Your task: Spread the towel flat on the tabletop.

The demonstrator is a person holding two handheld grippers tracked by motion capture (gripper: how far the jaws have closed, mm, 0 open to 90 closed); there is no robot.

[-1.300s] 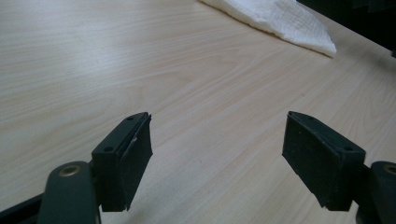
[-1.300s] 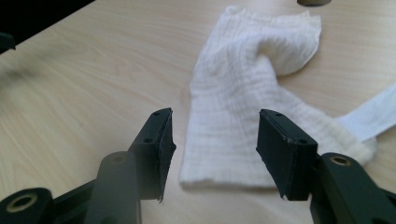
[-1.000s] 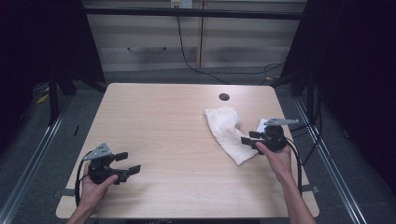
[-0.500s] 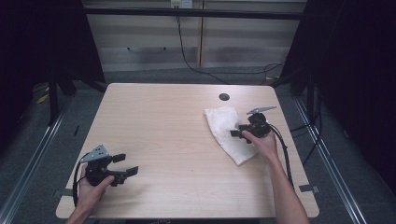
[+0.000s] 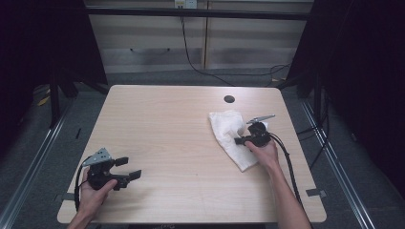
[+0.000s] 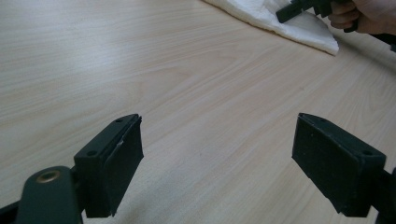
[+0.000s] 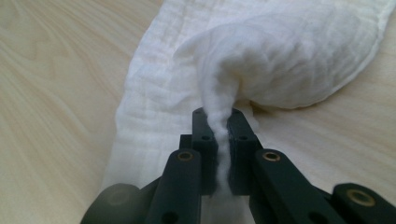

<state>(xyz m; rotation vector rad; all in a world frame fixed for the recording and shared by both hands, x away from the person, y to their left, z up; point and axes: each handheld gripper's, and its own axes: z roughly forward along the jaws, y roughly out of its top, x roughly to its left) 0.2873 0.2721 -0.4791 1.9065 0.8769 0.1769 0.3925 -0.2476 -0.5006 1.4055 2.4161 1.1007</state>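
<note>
A white cloth (image 5: 228, 131) lies crumpled on the right half of the wooden table (image 5: 181, 143). My right gripper (image 5: 241, 140) is shut on a fold of the cloth (image 7: 261, 70); in the right gripper view the fabric is pinched between the two jaws and drawn up into a ridge. My left gripper (image 5: 130, 172) rests near the table's front left corner, held in a hand, open with nothing between its jaws. From the left gripper view (image 6: 217, 163) the cloth (image 6: 280, 21) and the right gripper (image 6: 292, 10) show far off at the top right.
A small dark round hole (image 5: 229, 99) sits in the tabletop near the far edge. Cables (image 5: 291, 157) trail from the right gripper over the table's right side. Bare wood stretches between the two grippers. Cabinets (image 5: 191, 43) stand beyond the table.
My right gripper has moved left and a little forward onto the cloth and now pinches a fold of it. The left gripper has barely shifted.
</note>
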